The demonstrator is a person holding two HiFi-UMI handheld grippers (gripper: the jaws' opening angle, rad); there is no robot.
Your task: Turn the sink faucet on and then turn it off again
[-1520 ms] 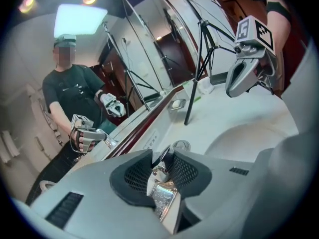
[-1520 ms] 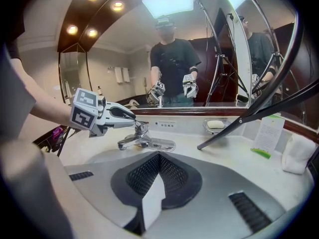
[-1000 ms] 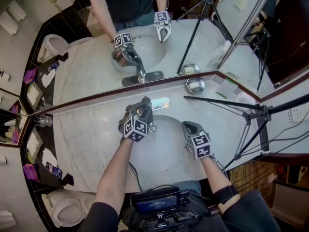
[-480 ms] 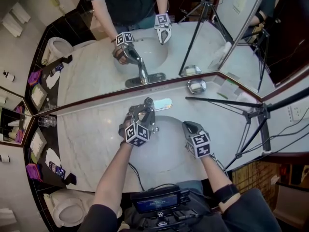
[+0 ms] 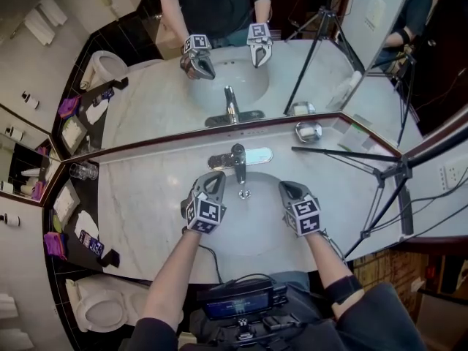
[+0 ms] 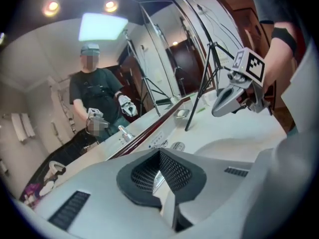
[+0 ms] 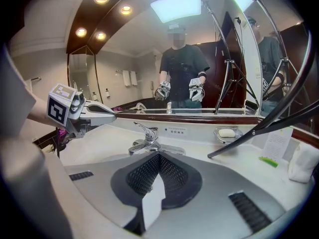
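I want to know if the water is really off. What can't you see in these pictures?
Head view: faucet too small to show whether water runs.
Right gripper view: sink bowl mostly hidden behind right gripper.
Left gripper view: faucet mostly hidden behind left gripper.
Right gripper view: label print too small to read.

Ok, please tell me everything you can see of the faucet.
The faucet is shiny chrome metal, with a wide flat base plate, one lever on top and a short spout over the basin. It stands upright on the pale marble counter behind the basin, under the mirror, which reflects it. No water stream can be made out. Nothing touches it: the left gripper, its jaws just closed on nothing, and the right gripper are apart from it.
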